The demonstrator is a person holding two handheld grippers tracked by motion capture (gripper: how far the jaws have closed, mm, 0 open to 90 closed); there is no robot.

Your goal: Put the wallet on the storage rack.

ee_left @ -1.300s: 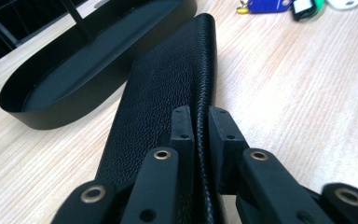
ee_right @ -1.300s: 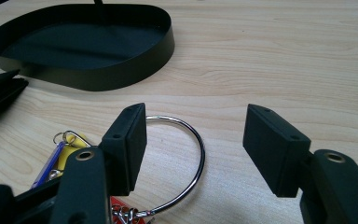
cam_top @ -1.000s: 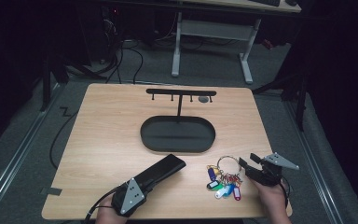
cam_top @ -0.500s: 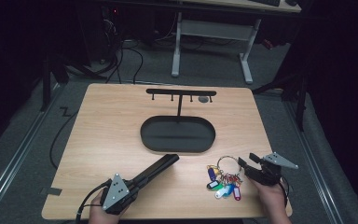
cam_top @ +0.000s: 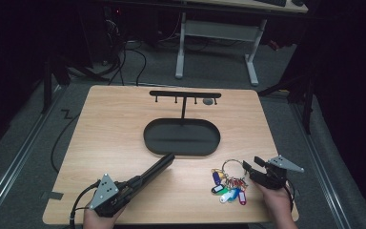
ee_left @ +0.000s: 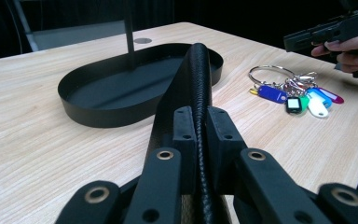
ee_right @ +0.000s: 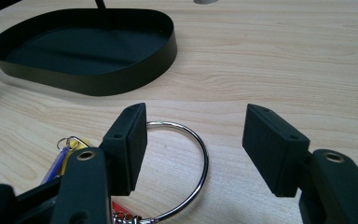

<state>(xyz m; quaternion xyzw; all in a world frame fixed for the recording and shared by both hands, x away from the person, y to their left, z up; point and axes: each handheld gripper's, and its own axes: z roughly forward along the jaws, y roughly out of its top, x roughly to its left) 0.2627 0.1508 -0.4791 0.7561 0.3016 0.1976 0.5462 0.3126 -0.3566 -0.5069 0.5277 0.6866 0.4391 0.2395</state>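
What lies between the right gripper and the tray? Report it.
The key bunch's metal ring, then bare tabletop up to the tray; the right gripper view shows it.

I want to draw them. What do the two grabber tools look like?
Both are black. The left gripper and right gripper each carry a grey three-cornered plate and trail a black cable. Their flat, blocky fingers have small screw holes and brass-ringed pivots.

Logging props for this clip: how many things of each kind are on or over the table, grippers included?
grippers: 2, the left gripper and the right gripper
tray with hook rack: 1
key bunch: 1
black case: 1, clamped in the left fingers
Total: 5
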